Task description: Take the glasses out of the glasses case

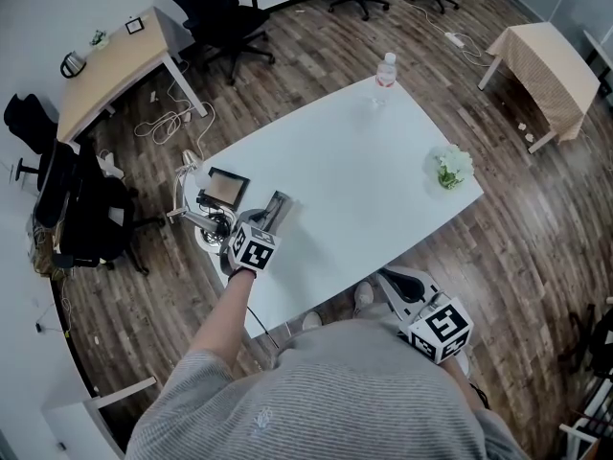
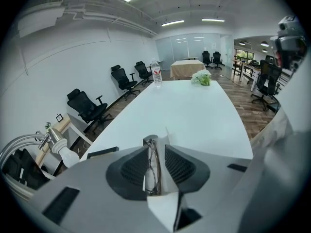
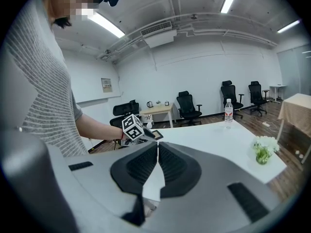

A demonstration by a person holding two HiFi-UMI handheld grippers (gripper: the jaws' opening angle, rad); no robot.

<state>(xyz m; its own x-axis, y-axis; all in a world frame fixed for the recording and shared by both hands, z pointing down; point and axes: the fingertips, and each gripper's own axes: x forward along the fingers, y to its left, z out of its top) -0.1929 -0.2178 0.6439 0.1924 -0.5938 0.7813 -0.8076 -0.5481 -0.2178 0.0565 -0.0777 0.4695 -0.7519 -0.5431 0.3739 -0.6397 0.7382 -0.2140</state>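
The left claw [image 2: 156, 148] is clenched on the glasses [image 2: 154, 171]: the thin frame stands edge-on between the two dark ribbed pads, pinched from both sides and lifted clear of the white tabletop [image 1: 364, 180]. In the head view this claw hangs over the near left part of the tabletop, its marker cube [image 1: 254, 250] toward the person and its jaws pointing out across the surface. Just beyond it to the left, near the tabletop's corner, lies the glasses case [image 1: 227, 188], open, with a dark rim and a tan inside; it is apart from the glasses. Beside the case, at the corner's edge, stands a white and metal fixture [image 1: 192, 178] with a bulb-shaped white part. The right claw [image 3: 158, 147] is clenched on nothing, its pads meeting tip to tip. In the head view it sits close to the person's grey striped top [image 1: 326, 401], off the near edge of the tabletop and well apart from the left claw. Far across the tabletop a water bottle [image 1: 385, 73] stands upright near the far edge, and a small bunch of white flowers [image 1: 450, 167] rests toward the right end. Black office chairs [image 1: 215, 12] stand on the wooden floor [image 1: 316, 56] behind.
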